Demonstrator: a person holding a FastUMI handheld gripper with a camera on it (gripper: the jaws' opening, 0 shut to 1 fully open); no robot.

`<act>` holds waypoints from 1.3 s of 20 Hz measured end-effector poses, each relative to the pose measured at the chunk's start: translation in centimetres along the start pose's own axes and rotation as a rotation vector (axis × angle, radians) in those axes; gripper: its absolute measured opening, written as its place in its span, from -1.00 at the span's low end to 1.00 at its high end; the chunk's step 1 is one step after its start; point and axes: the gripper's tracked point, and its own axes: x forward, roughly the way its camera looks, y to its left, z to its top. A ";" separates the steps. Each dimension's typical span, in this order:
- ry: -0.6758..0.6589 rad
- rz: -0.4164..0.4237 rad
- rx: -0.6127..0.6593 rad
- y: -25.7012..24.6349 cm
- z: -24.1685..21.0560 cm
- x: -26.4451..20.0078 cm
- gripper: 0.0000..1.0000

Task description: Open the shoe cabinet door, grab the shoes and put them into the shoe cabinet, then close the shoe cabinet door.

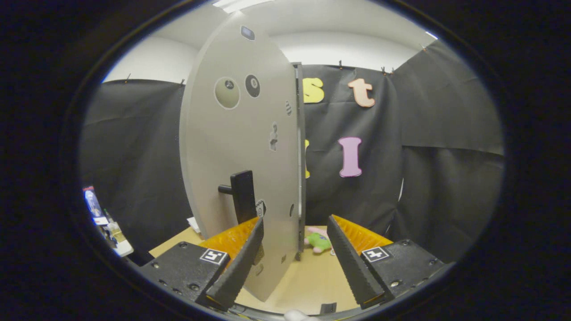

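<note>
Between the spread fingers of the empty claw [295,249], the door [241,178] edge is seen, its handle [243,196] just ahead, swung open for access.

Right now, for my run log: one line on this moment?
gripper: open, straddling door edge | cabinet door: swung open | handle: not gripped | shoe: beyond fingers

One cabinet door [241,147], one door handle [242,196], one plush toy [319,240]
</note>
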 end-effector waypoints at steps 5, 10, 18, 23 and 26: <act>-0.009 0.035 0.007 6.1 0.0 3.1 0.90; -0.006 0.054 0.045 10.2 0.2 4.8 0.98; -0.030 -0.025 0.037 7.5 1.8 -1.1 0.98; -0.054 -0.098 0.037 4.5 2.5 -5.4 0.97; -0.059 -0.126 0.047 3.1 2.1 -7.2 0.97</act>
